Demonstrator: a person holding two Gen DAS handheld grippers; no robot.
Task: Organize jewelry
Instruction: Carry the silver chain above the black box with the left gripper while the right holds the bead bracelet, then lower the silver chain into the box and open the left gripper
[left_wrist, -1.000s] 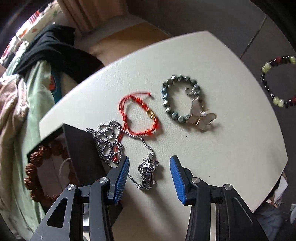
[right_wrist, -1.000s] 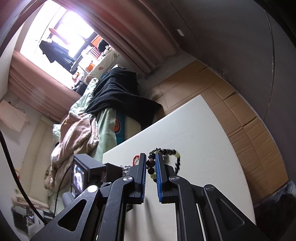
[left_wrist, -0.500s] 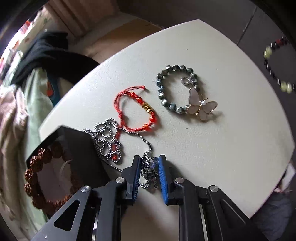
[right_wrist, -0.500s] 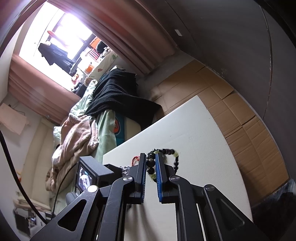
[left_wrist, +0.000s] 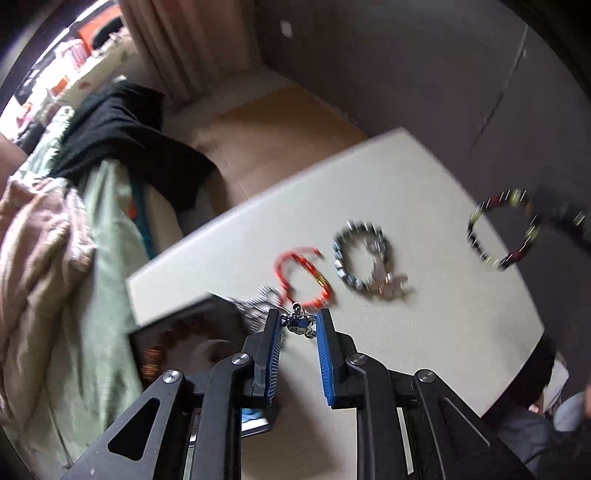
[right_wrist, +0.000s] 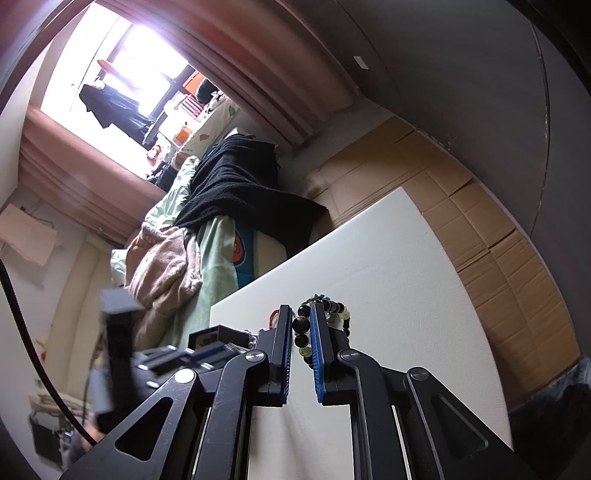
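The left gripper (left_wrist: 298, 325) was clamped on the silver pendant (left_wrist: 301, 325); its chain trailed toward 10 o'clock over the black box (left_wrist: 177, 332). The right gripper (right_wrist: 300, 325) pinched the beaded bracelet (right_wrist: 325, 306). Judged next: lowering the pendant into the box.

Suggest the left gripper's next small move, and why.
Probably carry it a little left, over the black box. The left gripper is shut on the silver pendant, with its chain trailing over the box's edge. The red cord bracelet lies close beside, so lift clear of it first.
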